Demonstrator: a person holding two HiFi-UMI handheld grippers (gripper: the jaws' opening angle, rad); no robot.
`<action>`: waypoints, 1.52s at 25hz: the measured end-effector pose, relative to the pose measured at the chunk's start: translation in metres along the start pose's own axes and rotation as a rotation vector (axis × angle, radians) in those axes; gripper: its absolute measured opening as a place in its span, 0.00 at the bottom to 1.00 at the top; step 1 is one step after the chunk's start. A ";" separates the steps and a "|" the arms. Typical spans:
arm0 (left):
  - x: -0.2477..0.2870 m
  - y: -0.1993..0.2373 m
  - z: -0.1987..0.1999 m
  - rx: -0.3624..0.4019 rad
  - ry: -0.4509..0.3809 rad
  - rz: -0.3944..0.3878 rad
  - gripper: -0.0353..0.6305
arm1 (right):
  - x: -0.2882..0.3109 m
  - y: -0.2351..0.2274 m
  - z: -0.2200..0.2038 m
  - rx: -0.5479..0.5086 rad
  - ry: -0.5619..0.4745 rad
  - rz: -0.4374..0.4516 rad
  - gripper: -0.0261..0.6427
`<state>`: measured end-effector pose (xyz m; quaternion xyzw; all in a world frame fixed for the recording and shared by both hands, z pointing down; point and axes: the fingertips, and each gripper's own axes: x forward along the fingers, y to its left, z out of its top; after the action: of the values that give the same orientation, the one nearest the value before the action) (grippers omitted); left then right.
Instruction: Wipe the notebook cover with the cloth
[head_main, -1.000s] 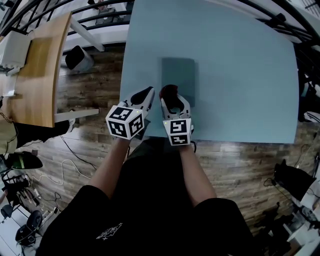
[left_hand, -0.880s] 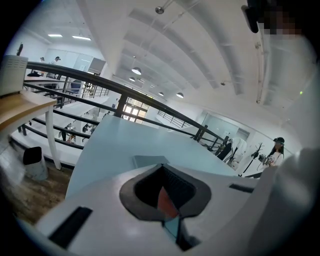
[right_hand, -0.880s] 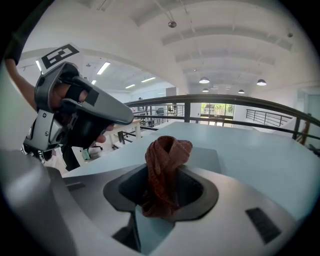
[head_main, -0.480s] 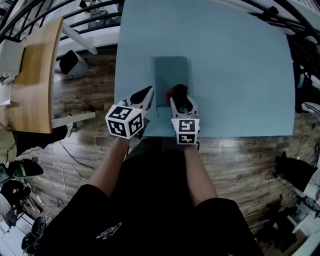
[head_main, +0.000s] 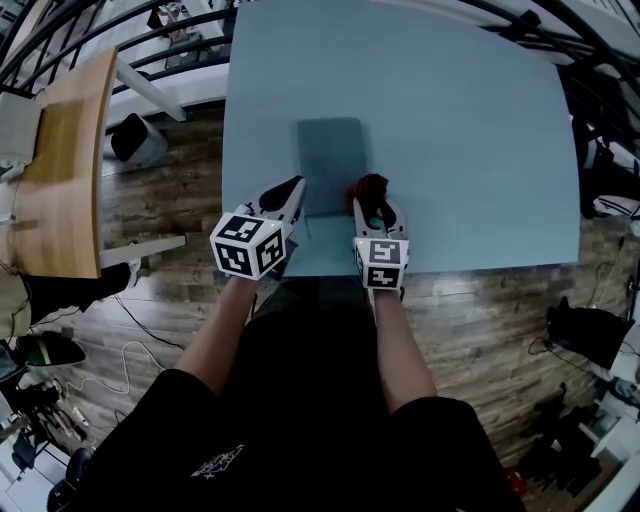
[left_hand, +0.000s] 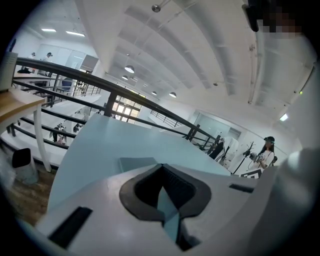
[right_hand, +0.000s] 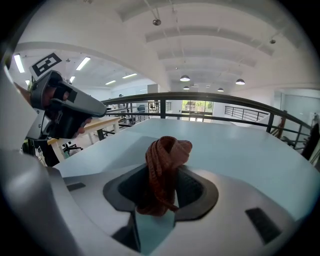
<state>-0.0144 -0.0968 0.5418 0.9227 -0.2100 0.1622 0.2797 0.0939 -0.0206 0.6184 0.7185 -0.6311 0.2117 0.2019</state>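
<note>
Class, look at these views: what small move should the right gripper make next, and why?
Probably slide the right gripper left, dragging the cloth onto the notebook. The cloth is clamped in its jaws at the notebook's near right edge, so most of the cover lies to its left and ahead.

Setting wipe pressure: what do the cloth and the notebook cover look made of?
Cloth: reddish-brown ribbed fabric, matte, bunched in soft folds and clamped in the right gripper. Notebook cover: smooth, flat, matte grey-teal, with no glare or texture visible; it could be card or plastic, I cannot tell which.
</note>
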 end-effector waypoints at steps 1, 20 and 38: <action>0.000 -0.001 0.000 0.000 -0.002 -0.002 0.06 | -0.001 -0.002 0.000 0.000 0.004 -0.005 0.28; 0.003 -0.019 0.040 0.029 -0.066 0.023 0.06 | -0.037 -0.033 0.076 0.080 -0.119 0.091 0.25; -0.029 -0.080 0.133 0.139 -0.240 0.096 0.06 | -0.102 -0.067 0.197 -0.014 -0.330 0.158 0.25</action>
<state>0.0228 -0.1052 0.3889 0.9414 -0.2742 0.0783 0.1802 0.1585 -0.0387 0.3965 0.6901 -0.7116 0.1020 0.0832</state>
